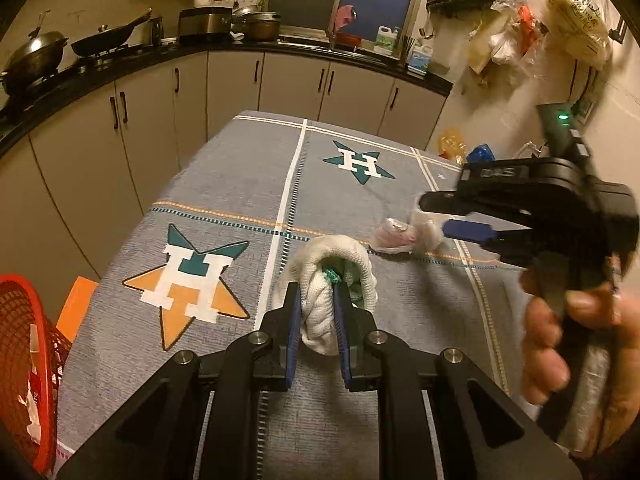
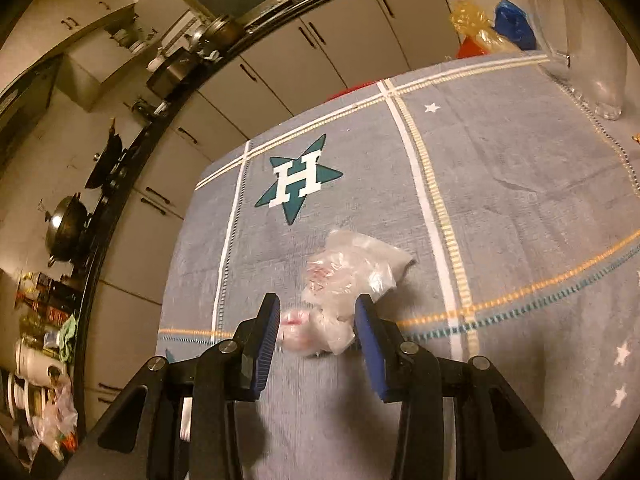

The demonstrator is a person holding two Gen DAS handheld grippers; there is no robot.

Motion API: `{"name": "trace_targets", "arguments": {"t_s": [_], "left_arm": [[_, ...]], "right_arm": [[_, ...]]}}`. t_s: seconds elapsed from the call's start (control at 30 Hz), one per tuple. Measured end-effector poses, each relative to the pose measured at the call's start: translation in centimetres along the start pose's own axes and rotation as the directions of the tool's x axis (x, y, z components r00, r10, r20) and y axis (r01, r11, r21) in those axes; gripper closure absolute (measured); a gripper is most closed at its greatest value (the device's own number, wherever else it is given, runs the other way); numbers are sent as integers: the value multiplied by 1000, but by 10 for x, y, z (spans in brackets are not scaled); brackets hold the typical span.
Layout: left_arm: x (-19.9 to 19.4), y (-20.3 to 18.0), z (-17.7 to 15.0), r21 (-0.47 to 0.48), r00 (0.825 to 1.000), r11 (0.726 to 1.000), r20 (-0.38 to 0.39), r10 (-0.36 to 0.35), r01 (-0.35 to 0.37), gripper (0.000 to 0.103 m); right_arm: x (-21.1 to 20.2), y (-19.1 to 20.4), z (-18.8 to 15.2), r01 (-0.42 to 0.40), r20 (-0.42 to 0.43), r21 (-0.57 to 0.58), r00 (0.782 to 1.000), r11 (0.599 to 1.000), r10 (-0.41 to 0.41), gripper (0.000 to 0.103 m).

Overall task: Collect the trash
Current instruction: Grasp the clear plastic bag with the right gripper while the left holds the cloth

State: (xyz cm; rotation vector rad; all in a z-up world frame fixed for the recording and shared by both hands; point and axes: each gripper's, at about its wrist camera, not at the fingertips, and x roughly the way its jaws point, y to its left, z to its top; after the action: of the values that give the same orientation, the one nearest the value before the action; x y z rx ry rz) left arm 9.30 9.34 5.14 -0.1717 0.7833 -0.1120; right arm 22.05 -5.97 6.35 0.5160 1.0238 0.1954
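My left gripper (image 1: 317,292) is shut on a crumpled white paper wad (image 1: 340,252) with a bit of green inside, held just above the grey star-patterned tablecloth (image 1: 240,184). A crumpled clear plastic wrapper (image 2: 352,268) with red print lies on the cloth. My right gripper (image 2: 317,304) is open and low over it, and the near end of the wrapper lies between the blue pads without being pressed. In the left wrist view the right gripper (image 1: 444,216) reaches in from the right, held by a hand (image 1: 560,340), over the same wrapper (image 1: 394,236).
A red mesh basket (image 1: 20,320) with some scraps in it stands off the table's near left corner. A clear glass jug (image 2: 560,20) sits at the table's far right. Kitchen cabinets and a counter with pans (image 1: 36,56) run behind the table.
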Motion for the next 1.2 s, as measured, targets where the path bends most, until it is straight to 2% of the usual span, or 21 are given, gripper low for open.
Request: {"name": "trace_targets", "arguments": {"t_s": [0.1, 0.17, 0.2, 0.27, 0.4, 0.53, 0.63, 0.77, 1.07, 1.2], "left_arm": [[0, -1, 0, 5, 1000, 1000, 1, 6, -6, 88], [-1, 0, 0, 4, 1000, 1000, 0, 6, -6, 88], [0, -1, 1, 5, 1000, 1000, -1, 6, -6, 87], [-1, -1, 0, 6, 1000, 1000, 2, 5, -5, 88], [0, -5, 0, 21, 1000, 1000, 1, -4, 4, 88], [-2, -10, -4, 48, 1000, 999, 2, -8, 8, 88], [0, -11, -4, 54, 1000, 998, 0, -14, 14, 88], [2, -14, -6, 70, 1000, 998, 4, -2, 2, 88], [6, -17, -9, 82, 1000, 996, 10, 26, -27, 88], [5, -19, -10, 94, 999, 995, 17, 31, -32, 88]], "right_arm": [[11, 0, 1, 41, -10, -5, 999, 999, -41, 60], [20, -4, -2, 71, -42, -7, 997, 997, -71, 66], [20, -8, -3, 38, -35, 7, 999, 999, -38, 68], [13, -10, -7, 27, -25, -5, 999, 1000, -28, 69], [-21, -14, -25, -48, 6, -23, 999, 999, 48, 69], [-66, -19, -60, -110, 41, -77, 993, 991, 114, 69], [-92, -23, -88, -124, 75, -135, 988, 983, 135, 69], [-105, -29, -107, -32, 151, -214, 986, 976, 65, 69], [-111, -33, -111, 0, 216, -263, 975, 965, 59, 69], [-118, -31, -117, 58, 254, -280, 967, 958, 16, 69]]}}
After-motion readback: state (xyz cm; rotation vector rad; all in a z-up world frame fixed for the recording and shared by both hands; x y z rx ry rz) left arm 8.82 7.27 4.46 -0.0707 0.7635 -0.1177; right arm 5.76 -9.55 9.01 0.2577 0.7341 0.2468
